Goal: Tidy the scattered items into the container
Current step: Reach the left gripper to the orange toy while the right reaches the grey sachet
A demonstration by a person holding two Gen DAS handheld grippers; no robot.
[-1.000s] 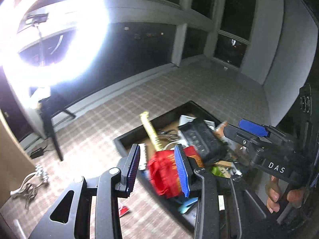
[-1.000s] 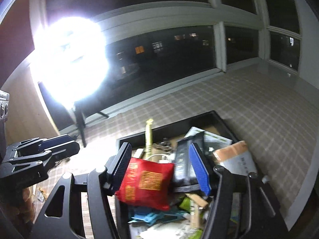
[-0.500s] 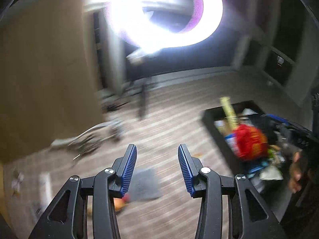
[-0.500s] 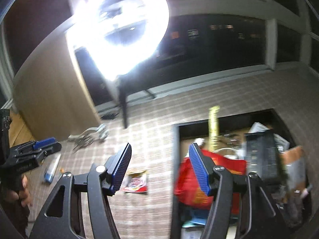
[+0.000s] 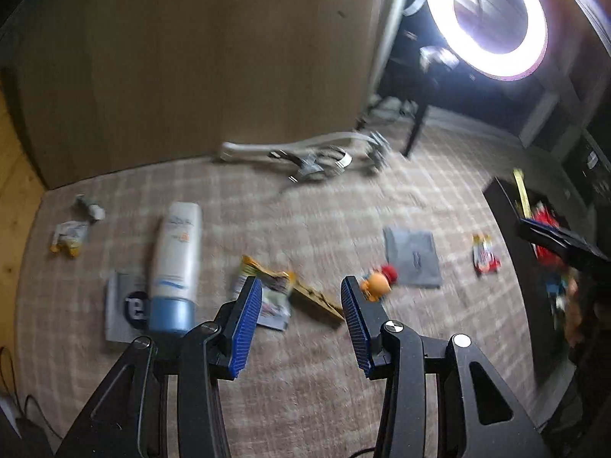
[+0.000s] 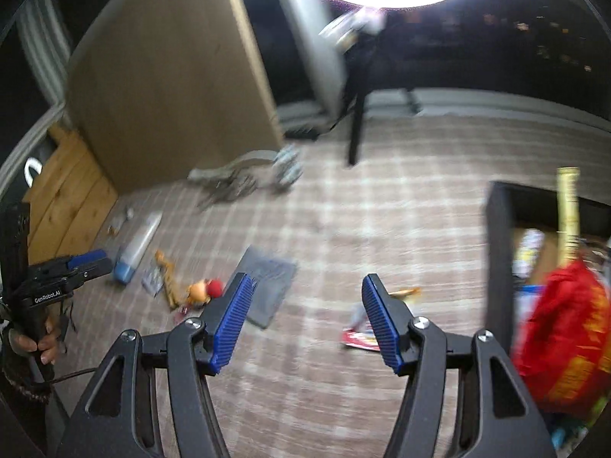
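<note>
My left gripper (image 5: 301, 320) is open and empty over the carpet. Just beyond its fingers lie a snack packet (image 5: 267, 294), a wooden stick (image 5: 319, 301) and an orange and red toy (image 5: 378, 282). A white bottle with a blue cap (image 5: 173, 263) lies to its left on a grey packet (image 5: 124, 307). My right gripper (image 6: 307, 316) is also open and empty, above carpet between a grey pouch (image 6: 267, 286) and a red wrapper (image 6: 359, 337). The black container (image 6: 496, 248) stands at the right, with a red bag (image 6: 565, 343) in it.
Keys on a pale lanyard (image 5: 317, 152) lie near a brown panel (image 5: 191, 57). A ring light (image 5: 492, 15) on a dark stand glares at the back. Small sachets (image 5: 70, 236) lie at the far left. A hand (image 6: 38, 343) holds the left gripper (image 6: 76, 263).
Both grippers swung left and down, away from the container and over the scattered items. The red bag is no longer between the left gripper's fingers; it lies in the container.
</note>
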